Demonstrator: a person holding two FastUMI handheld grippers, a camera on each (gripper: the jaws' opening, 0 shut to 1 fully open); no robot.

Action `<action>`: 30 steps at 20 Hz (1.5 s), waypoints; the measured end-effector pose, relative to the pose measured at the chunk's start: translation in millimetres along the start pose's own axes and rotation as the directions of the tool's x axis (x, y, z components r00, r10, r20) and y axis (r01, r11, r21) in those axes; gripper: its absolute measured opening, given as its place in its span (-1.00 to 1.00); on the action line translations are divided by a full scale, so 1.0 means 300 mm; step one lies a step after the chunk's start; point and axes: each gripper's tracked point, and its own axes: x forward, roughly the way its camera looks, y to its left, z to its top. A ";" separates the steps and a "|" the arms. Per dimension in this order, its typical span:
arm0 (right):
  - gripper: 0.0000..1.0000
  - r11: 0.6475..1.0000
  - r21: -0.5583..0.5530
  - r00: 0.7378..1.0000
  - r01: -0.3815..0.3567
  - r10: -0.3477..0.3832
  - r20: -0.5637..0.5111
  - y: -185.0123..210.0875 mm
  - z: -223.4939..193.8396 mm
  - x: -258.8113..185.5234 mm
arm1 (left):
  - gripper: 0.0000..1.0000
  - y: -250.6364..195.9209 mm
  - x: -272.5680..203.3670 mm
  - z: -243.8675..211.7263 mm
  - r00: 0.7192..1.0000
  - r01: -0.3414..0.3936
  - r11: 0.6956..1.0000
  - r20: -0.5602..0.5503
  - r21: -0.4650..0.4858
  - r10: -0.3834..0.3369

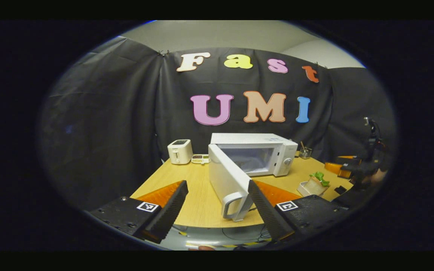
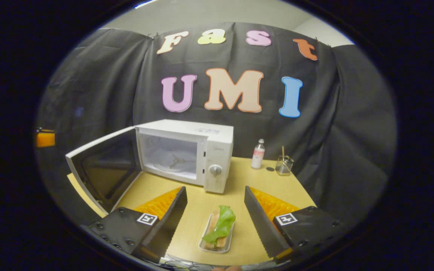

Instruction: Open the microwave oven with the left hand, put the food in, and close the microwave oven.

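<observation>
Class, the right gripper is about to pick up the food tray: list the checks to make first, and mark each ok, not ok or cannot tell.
1. Microwave door swung wide open: ok.
2. Microwave cavity free of dishes: ok.
3. Right gripper open: ok.
4. Food tray between its fingers, not yet gripped: ok.
5. Left gripper open, beside the door handle: ok.
6. Food secure on the tray: cannot tell.

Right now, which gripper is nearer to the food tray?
Right. The right gripper is open with the food tray between its fingers; the left gripper is at the microwave door handle.
</observation>
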 end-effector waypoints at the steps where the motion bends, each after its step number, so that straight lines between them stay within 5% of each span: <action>1: 0.95 1.000 0.003 1.000 0.005 -0.005 -0.015 0.004 -0.040 0.000 | 0.94 -0.009 0.010 0.019 1.000 0.009 1.000 0.024 -0.013 -0.009; 10: 0.97 0.995 0.039 0.977 0.091 -0.082 -0.199 -0.045 -0.397 0.027 | 0.96 0.019 0.030 0.068 0.996 0.002 0.999 0.088 -0.041 0.002; 15: 0.89 0.993 0.065 0.963 0.101 -0.081 -0.255 -0.038 -0.472 0.039 | 0.94 -0.007 0.038 0.088 0.993 0.019 0.998 0.119 -0.060 -0.012; 20: 0.59 0.990 0.081 0.952 0.114 -0.085 -0.294 -0.022 -0.503 0.058 | 0.94 -0.028 0.024 0.084 0.991 0.036 0.996 0.132 -0.082 -0.025; 22: 0.17 0.990 0.085 0.949 0.110 -0.079 -0.305 -0.011 -0.504 0.055 | 0.94 -0.021 0.018 0.077 0.991 0.038 0.996 0.130 -0.078 -0.028; 24: 0.15 0.989 0.083 0.950 0.121 -0.091 -0.300 -0.013 -0.491 0.048 | 0.96 0.005 0.014 0.082 0.990 0.012 0.998 0.141 -0.063 -0.003; 26: -0.24 0.989 0.087 0.946 0.123 -0.091 -0.310 0.004 -0.496 0.054 | 0.97 0.026 0.020 0.071 0.991 -0.010 0.999 0.133 -0.049 0.016; 28: -0.24 0.990 0.058 0.947 0.130 -0.106 -0.304 0.006 -0.479 0.051 | 0.96 0.022 0.020 0.066 0.992 -0.013 0.999 0.127 -0.041 0.018; 29: -0.44 0.991 0.051 0.945 0.125 -0.104 -0.309 0.005 -0.481 0.061 | 0.96 0.020 0.021 0.066 0.991 -0.010 0.999 0.130 -0.035 0.014; 30: -0.30 0.992 0.048 0.945 0.119 -0.098 -0.311 0.010 -0.490 0.062 | 0.96 0.017 0.019 0.068 0.991 -0.009 1.000 0.135 -0.029 0.013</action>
